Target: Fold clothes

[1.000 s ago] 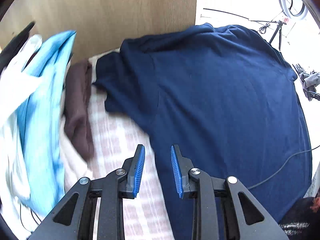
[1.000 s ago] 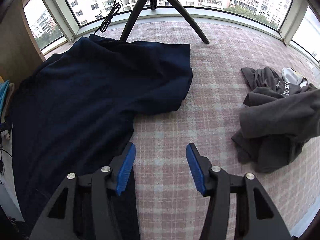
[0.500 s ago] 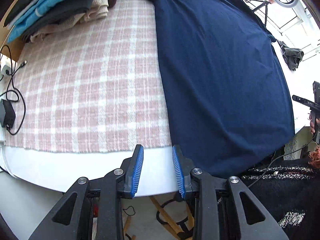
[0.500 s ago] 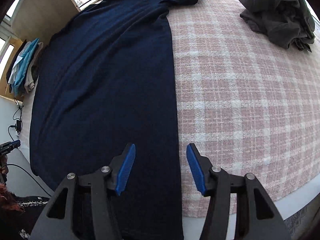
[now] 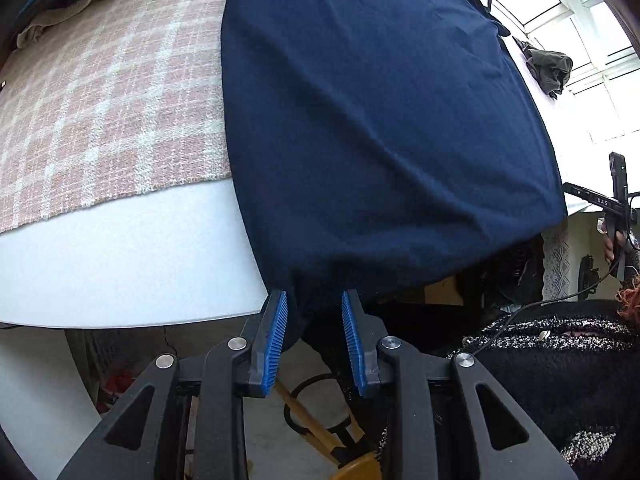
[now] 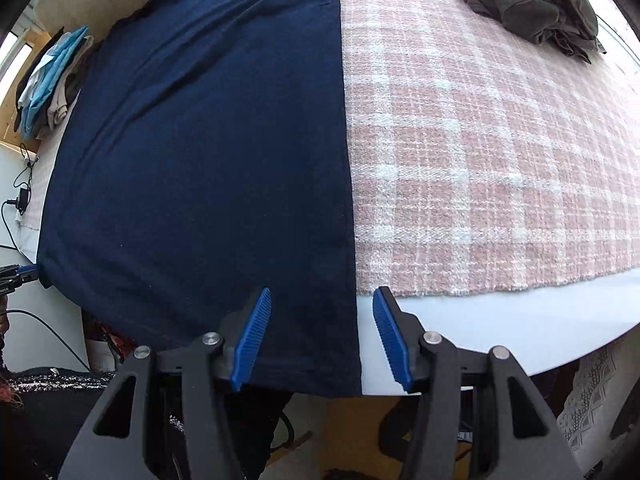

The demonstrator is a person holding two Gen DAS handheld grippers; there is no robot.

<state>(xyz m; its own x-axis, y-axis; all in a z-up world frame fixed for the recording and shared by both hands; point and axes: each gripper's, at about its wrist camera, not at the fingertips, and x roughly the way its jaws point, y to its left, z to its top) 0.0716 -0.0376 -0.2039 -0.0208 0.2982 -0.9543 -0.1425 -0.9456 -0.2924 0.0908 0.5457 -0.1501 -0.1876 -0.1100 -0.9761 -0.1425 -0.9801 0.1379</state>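
Both views have swung back from the far end of the bench to its near edge since the earlier frames, where wood panel, window and tripod filled the top; now the navy shirt (image 5: 380,112) lies spread lengthwise down the pink plaid cover (image 5: 100,100) and its hem hangs over the white bench edge (image 5: 120,264); left tongs (image 5: 314,340) sit at the hem's left corner, jaws closing, bunched navy fabric between the blue pads (image 5: 276,336), a gap visible on the right pad's side so not clamped; right tongs (image 6: 322,340) stand half apart over the hem's right corner, shirt edge running between the pads, left pad over fabric, right pad over bare white bench, no pinch on the cloth; in the right view the shirt (image 6: 208,152) covers the left half of the cover (image 6: 500,152), its straight side edge running top to bottom; crumpled grey garment (image 6: 532,4) at the far right corner, well apart from the shirt; stack of folded clothes (image 6: 52,80), light blue on top, at the far left beside the wood panel; cable and plug (image 6: 20,200) by the left bench edge; person's dark speckled sleeve (image 5: 560,360) low right in the left view.
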